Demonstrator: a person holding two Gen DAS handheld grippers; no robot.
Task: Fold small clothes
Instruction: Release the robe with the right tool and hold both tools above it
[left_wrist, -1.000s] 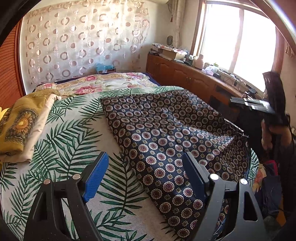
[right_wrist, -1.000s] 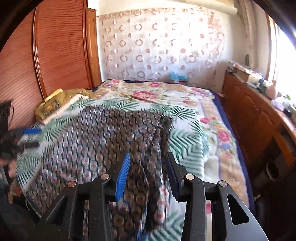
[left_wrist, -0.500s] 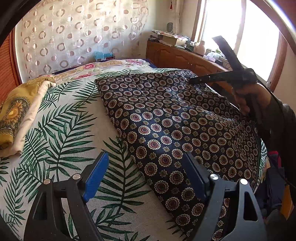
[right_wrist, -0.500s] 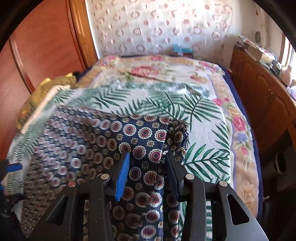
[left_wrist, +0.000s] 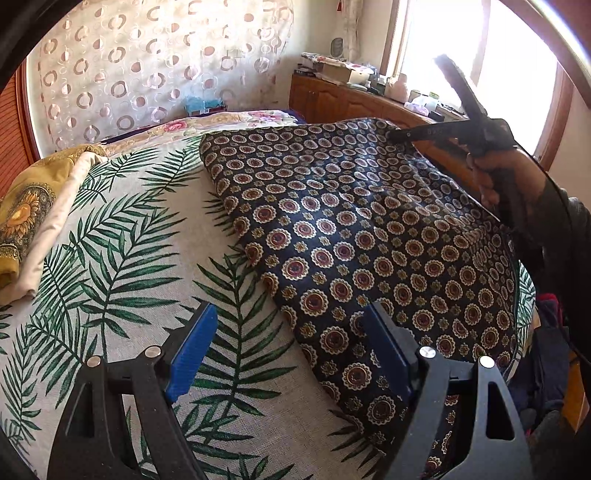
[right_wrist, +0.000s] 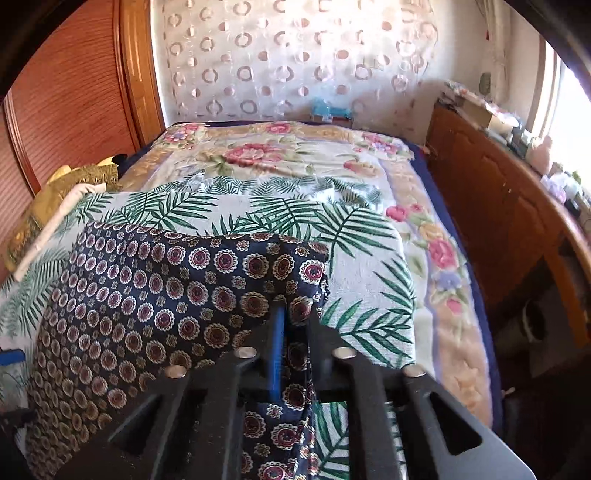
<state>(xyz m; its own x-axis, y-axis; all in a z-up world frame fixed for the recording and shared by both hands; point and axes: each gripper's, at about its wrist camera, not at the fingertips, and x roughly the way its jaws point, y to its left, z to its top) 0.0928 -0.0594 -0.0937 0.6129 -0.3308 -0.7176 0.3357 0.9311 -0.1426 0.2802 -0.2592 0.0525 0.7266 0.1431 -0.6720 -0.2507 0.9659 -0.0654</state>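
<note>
A dark blue cloth with round flower medallions (left_wrist: 351, 240) lies spread on the bed, its left edge folded. My left gripper (left_wrist: 288, 354) is open just above that near edge, one blue pad over the palm-leaf sheet (left_wrist: 129, 258), the other over the cloth. Nothing sits between its fingers. My right gripper (right_wrist: 295, 332) has its jaws closing, and they pinch the far right corner of the cloth (right_wrist: 166, 295) between the pads. In the left wrist view the right gripper (left_wrist: 461, 125) shows at the cloth's far corner, held by a hand (left_wrist: 506, 177).
A folded yellow and cream cloth (left_wrist: 22, 221) lies at the bed's left side. A floral blanket (right_wrist: 277, 155) covers the head of the bed. A cluttered wooden cabinet (right_wrist: 498, 221) runs along the right under the window. A wooden wardrobe (right_wrist: 66, 92) stands on the left.
The right gripper's jaws have narrowed onto the cloth's corner and carried it across the bed, drawing the cloth flat. The left gripper has sunk slightly and stayed open.
</note>
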